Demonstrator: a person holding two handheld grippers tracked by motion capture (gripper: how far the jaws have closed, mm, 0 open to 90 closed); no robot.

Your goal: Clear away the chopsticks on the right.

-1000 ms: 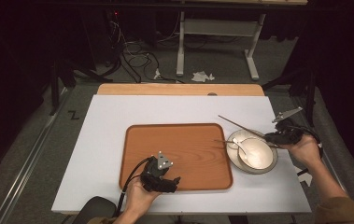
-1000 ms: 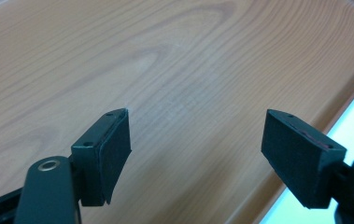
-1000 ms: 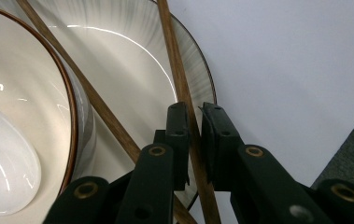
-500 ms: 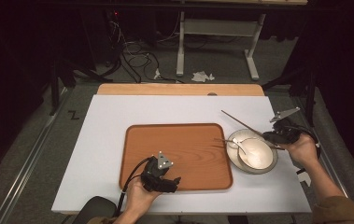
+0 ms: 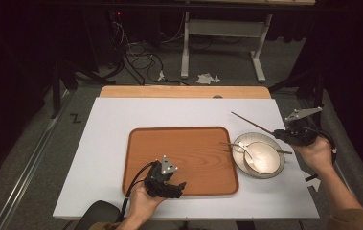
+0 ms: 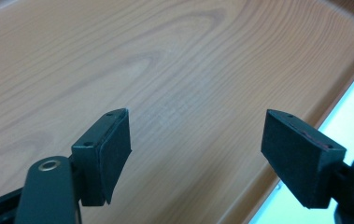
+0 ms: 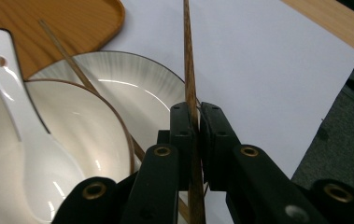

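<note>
High view had the left gripper (image 5: pixel 179 184) parked low over the near edge of the wooden tray (image 5: pixel 184 143), held in the person's left hand (image 5: pixel 143 203), with its grey three-cornered plate on top. Left gripper view (image 6: pixel 195 149) showed its jaws spread wide apart with nothing between them, just bare wood grain under and ahead of them, and the tray's raised rim running off to the right of the right-hand jaw with white table past it.

Over on the other side, the right gripper (image 5: pixel 278 134) was up above the table (image 5: pixel 112 124), just beside the far right edge of the plate (image 5: pixel 243 141). Right gripper view (image 7: pixel 196 130) made it pretty clear: jaws squeezed together on a chopstick (image 7: pixel 187 56), which ran straight out ahead between them, over the plate's rim (image 7: pixel 132 79) and out above the white tabletop.

To the left of those jaws sat a white bowl (image 7: pixel 81 135) on the plate, with a white ceramic spoon (image 7: pixel 20 121) lying in it. The second chopstick (image 7: pixel 67 58) lay across the plate, passing under the jaws, its far tip reaching onto the tray corner (image 7: pixel 72 18).
</note>
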